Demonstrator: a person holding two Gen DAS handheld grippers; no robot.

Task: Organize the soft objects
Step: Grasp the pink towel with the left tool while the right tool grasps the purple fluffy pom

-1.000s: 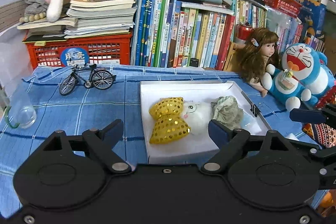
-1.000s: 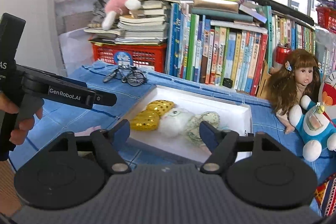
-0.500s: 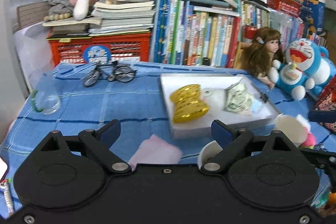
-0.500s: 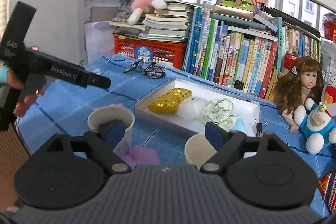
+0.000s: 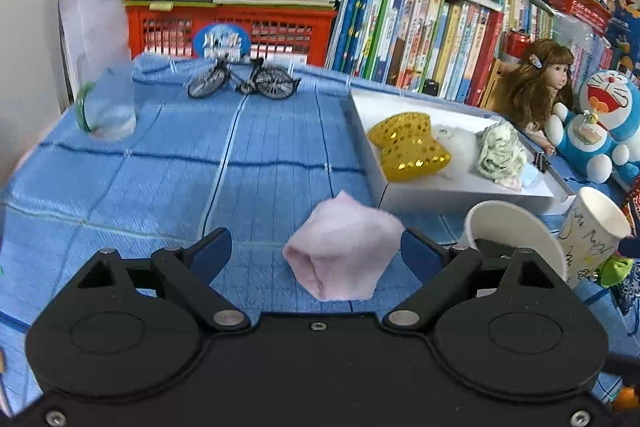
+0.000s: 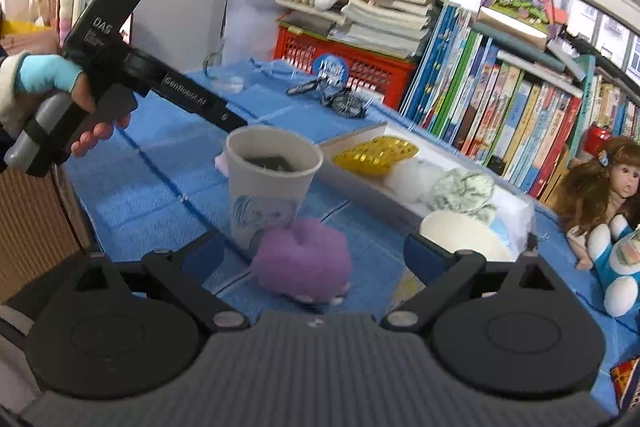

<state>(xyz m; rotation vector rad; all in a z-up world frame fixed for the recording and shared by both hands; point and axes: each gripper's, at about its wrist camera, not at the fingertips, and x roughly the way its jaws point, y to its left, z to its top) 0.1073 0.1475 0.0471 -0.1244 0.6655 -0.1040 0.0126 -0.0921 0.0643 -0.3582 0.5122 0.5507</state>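
Left gripper (image 5: pixel 316 253) released, pink sock (image 5: pixel 342 253) lay between its fingers untouched, right gripper (image 6: pixel 310 253) jaws opening, purple plush (image 6: pixel 302 261) between them, paper cup (image 6: pixel 270 187) at eleven o'clock.

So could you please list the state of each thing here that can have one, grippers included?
Left gripper: open, pink soft piece between its fingers, untouched.
Right gripper: jaws opening, purple plush between them.
Pink soft piece: lying on the cloth.
Purple plush: lying on the cloth.
White tray: uncovered, holding three soft items.
Printed paper cup: upright.
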